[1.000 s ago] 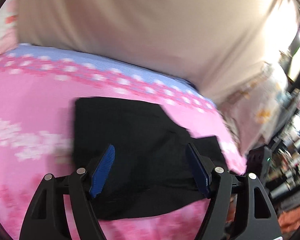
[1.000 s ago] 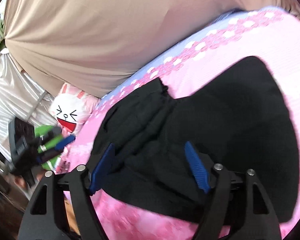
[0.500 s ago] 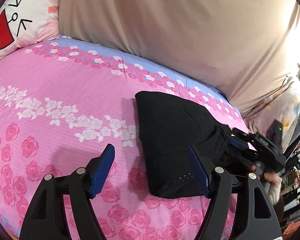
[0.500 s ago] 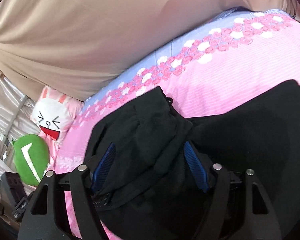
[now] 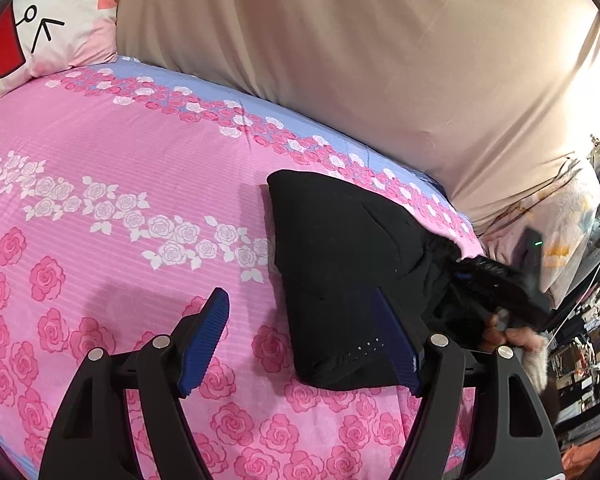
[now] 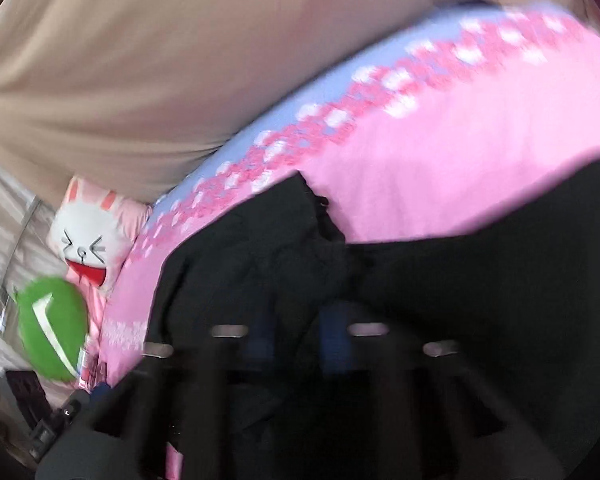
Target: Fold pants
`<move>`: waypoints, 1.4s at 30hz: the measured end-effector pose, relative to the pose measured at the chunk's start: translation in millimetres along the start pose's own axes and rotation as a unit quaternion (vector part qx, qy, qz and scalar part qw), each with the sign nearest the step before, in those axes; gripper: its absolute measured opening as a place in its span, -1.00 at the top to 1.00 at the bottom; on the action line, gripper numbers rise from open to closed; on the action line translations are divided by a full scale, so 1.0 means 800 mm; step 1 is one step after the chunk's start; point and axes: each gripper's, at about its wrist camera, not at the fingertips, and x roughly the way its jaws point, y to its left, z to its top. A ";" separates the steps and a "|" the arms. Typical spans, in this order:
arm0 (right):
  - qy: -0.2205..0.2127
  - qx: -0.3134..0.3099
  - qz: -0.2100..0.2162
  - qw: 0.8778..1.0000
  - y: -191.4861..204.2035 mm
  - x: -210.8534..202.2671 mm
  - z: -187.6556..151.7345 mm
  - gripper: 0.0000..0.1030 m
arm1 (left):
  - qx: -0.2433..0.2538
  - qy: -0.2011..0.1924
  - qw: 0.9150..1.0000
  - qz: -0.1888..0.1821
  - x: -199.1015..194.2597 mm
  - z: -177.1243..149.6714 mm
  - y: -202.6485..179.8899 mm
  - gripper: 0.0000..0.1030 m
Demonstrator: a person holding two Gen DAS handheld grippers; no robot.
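Here, right claw (image 6: 296, 340) blurred, just closing onto black pants (image 5: 340, 264), left claw (image 5: 304, 340) spread, empty.

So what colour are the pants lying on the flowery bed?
Black pants on a pink rose-print bedsheet, clearest in the left wrist view.

Left hand-held gripper (image 5: 300, 344): black angular frame, silver screws, ribbed blue pads (image 5: 204, 344). Person's hand (image 5: 512, 334) wears a fuzzy white cuff (image 5: 538, 364).
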 end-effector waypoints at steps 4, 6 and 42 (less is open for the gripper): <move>-0.083 -0.054 0.060 0.993 0.058 -0.099 0.008 0.77 | -0.005 -0.007 1.000 -0.007 -0.006 0.011 -0.005 -0.37; -0.121 -0.072 0.048 0.989 0.062 -0.145 -0.003 0.77 | -0.002 -0.009 1.000 -0.016 -0.009 0.013 -0.011 -0.37; -0.103 0.077 -0.078 0.989 -0.176 -0.205 -0.070 -0.36 | -0.087 0.153 0.977 -0.119 0.168 -0.010 -0.059 -0.46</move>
